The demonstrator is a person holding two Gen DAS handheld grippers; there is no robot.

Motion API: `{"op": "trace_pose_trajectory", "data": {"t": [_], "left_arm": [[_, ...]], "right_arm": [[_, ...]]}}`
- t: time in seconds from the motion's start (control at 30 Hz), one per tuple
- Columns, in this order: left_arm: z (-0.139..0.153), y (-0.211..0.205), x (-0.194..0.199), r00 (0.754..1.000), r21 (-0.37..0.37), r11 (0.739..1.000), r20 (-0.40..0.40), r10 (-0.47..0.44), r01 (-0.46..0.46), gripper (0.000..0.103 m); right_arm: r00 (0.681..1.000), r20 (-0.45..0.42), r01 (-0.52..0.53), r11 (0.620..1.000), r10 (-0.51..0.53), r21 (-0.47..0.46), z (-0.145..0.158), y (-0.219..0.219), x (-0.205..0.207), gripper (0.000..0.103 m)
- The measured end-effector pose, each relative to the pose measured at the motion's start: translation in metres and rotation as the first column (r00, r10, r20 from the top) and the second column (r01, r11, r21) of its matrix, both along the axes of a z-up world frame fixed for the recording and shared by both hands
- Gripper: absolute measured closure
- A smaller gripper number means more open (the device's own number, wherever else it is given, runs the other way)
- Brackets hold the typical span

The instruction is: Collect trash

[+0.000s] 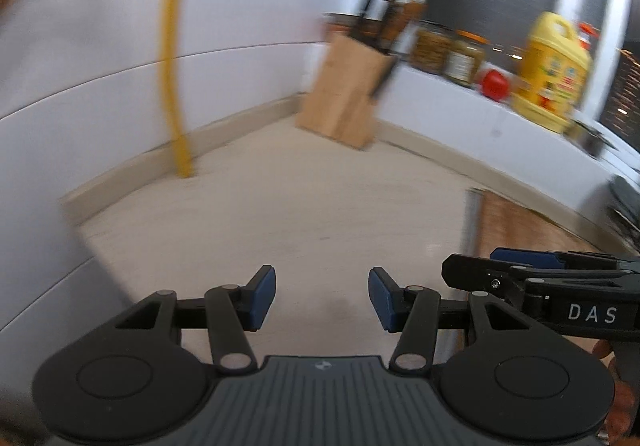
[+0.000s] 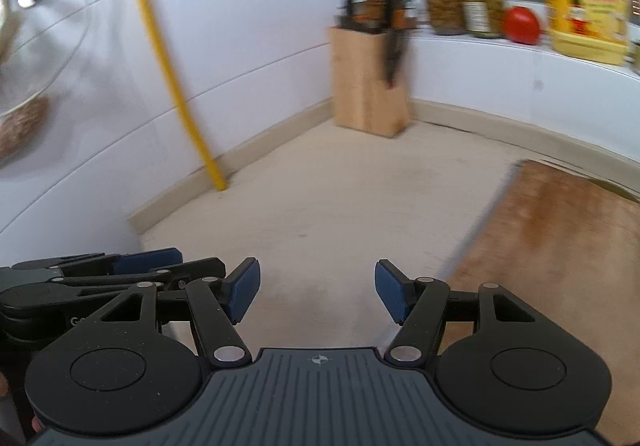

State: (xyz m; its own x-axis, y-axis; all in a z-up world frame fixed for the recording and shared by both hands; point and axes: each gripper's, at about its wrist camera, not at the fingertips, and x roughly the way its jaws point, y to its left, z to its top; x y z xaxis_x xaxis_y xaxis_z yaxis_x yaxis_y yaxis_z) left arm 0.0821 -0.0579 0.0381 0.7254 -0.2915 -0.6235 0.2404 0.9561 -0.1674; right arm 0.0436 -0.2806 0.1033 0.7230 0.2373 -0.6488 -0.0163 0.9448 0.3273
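Over the beige countertop [image 1: 280,214], short of the wooden knife block [image 1: 348,94] in the corner, left gripper [image 1: 322,298] and right gripper [image 2: 317,292] hover side by side, jaws apart and empty; no trash shows.

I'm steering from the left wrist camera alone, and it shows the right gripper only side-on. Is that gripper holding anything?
Observer: No. The right gripper is open and empty over the counter.
Operator: Any trash on the wooden board?
Observer: In the right wrist view the cutting board fills the lower right. The part shown looks bare, though it is blurred.
Operator: Anything off to the far left?
Observer: What looks like a glass bowl sits at the left edge, with something brown below it. It is too blurred to name.
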Motion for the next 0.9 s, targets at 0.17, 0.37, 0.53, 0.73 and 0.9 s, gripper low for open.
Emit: {"op": "trace_pose_trajectory", "data": {"t": [0.17,0.37,0.53,0.73,0.9], "left_arm": [[-0.004,0.044,-0.01,0.992,0.011,0.992,-0.009,0.122,-0.122,0.059],[-0.01,0.087,-0.02,0.973,0.013,0.973,-0.023,0.23,-0.23,0.058],[-0.013,0.109,-0.026,0.959,0.014,0.96,-0.034,0.28,-0.28,0.058],[-0.017,0.124,-0.03,0.947,0.021,0.948,-0.041,0.318,-0.317,0.058],[-0.02,0.135,-0.037,0.935,0.029,0.937,-0.047,0.35,-0.349,0.058]], "right_arm": [[0.991,0.002,-0.131,0.991,0.131,0.012,-0.001,0.044,0.021,0.032],[0.962,-0.002,-0.272,0.962,0.272,0.018,-0.001,0.1,0.037,0.032],[0.939,-0.004,-0.345,0.939,0.345,0.021,0.002,0.133,0.042,0.031],[0.921,-0.016,-0.388,0.921,0.388,0.024,0.001,0.156,0.046,0.031],[0.911,-0.024,-0.412,0.911,0.412,0.025,0.0,0.17,0.046,0.031]]}}
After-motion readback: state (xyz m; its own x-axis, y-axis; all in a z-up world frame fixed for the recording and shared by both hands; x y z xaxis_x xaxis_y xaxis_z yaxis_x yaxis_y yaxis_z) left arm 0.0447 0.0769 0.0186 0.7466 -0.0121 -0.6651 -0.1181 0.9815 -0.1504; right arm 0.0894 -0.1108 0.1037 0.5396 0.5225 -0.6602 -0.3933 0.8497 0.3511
